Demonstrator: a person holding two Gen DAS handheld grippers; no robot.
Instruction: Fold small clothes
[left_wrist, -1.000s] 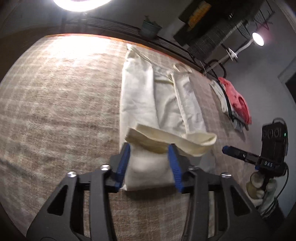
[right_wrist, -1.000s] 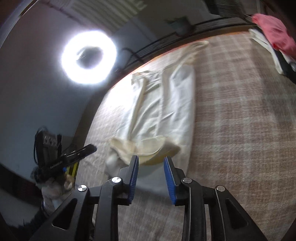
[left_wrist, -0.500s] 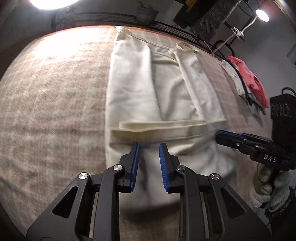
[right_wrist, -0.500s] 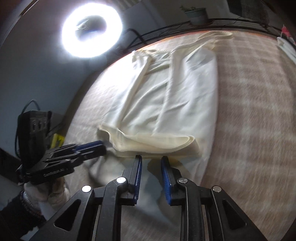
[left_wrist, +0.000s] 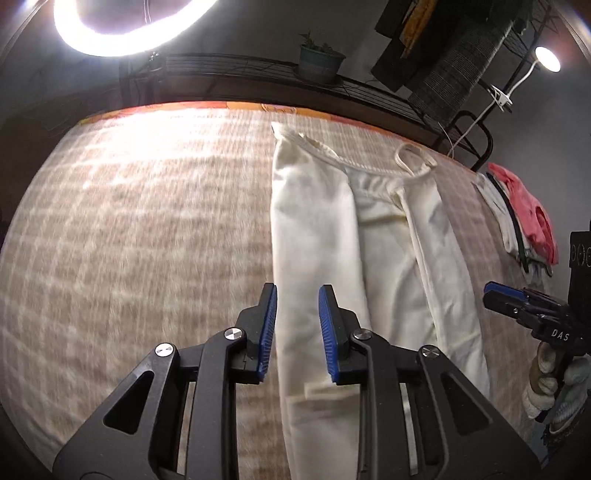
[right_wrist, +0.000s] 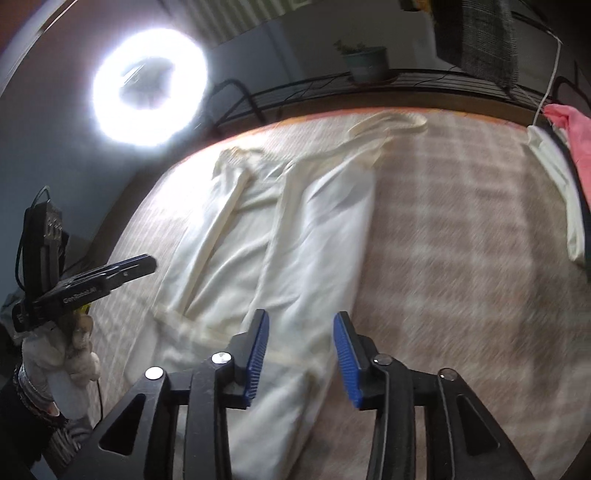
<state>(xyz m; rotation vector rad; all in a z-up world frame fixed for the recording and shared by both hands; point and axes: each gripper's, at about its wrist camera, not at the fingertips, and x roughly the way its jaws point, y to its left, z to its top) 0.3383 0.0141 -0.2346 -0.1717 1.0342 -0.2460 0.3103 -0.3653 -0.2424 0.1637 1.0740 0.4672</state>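
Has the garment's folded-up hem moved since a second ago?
Yes. The cream garment lay with its hem doubled toward the waistband; now it lies nearer both open grippers, stretched along the plaid cover.

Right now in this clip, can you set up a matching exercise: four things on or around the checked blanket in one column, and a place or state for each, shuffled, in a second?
Things:
1. cream cotton garment
2. pink crumpled cloth
3. green potted plant
4. left hand-held gripper

Places or states:
A. on the black wire shelf behind
B. open, over the garment's left edge
C. spread lengthwise, side panels folded in
D. piled at the far right edge

Pairs: 1-C, 2-D, 3-A, 4-B
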